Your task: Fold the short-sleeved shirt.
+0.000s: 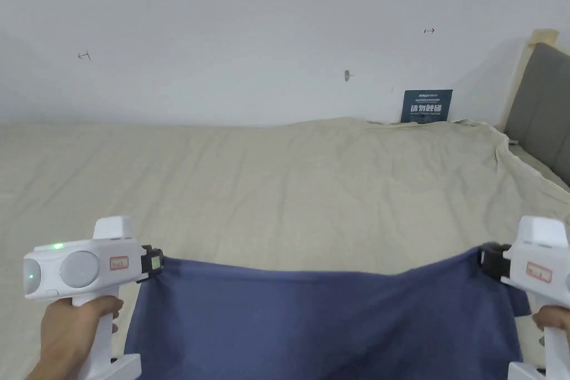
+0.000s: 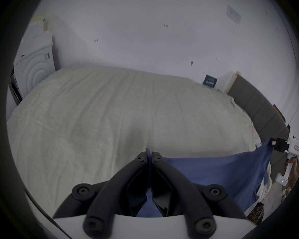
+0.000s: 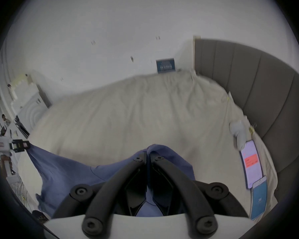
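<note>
A wrinkled cream sheet covers the bed beneath a white wall, with a grey padded headboard at about 2 o'clock in the head view and a small blue sign at 1 o'clock. The blue short-sleeved shirt hangs stretched at 6 o'clock — its top edge spans both tools. The left gripper at 8 o'clock and the right gripper at 4 o'clock each have jaws pressed together, clamped on a shirt corner.

A wide bed covered by a wrinkled cream sheet meets a plain white wall. A grey padded headboard stands at its right end, a small dark blue sign leans against the wall, and two lit phones lie near the headboard.
</note>
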A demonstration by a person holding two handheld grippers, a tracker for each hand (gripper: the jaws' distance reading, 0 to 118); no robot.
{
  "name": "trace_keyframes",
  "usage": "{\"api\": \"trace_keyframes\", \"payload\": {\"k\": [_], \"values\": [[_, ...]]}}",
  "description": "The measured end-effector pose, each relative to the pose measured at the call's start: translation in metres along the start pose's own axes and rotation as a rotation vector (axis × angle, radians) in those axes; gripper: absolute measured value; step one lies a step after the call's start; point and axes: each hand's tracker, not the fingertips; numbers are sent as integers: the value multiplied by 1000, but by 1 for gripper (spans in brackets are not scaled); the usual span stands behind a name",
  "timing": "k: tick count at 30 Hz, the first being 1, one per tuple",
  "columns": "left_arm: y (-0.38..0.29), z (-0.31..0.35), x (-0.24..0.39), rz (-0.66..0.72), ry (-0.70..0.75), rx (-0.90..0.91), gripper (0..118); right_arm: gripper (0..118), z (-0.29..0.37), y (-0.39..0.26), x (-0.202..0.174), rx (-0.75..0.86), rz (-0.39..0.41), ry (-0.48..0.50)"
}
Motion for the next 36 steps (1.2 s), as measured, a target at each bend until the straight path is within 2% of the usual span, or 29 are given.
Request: {"api": "trace_keyframes", "payload": {"k": [11, 20, 22, 29, 36], "values": [[103, 108, 14, -47, 46, 267, 0, 0, 85, 127, -37, 348, 47, 109], [196, 169, 45, -98, 77, 451, 0, 1, 112, 224, -66, 523, 178, 81], [214, 177, 52, -122, 89, 481, 0, 1, 117, 243, -70, 554, 186, 80], [260, 180, 62, -143, 93, 537, 0, 1, 111, 291, -74, 610, 197, 66], [257, 134, 56, -163, 106, 495, 0, 1, 62, 275, -68, 576, 195, 70]]}}
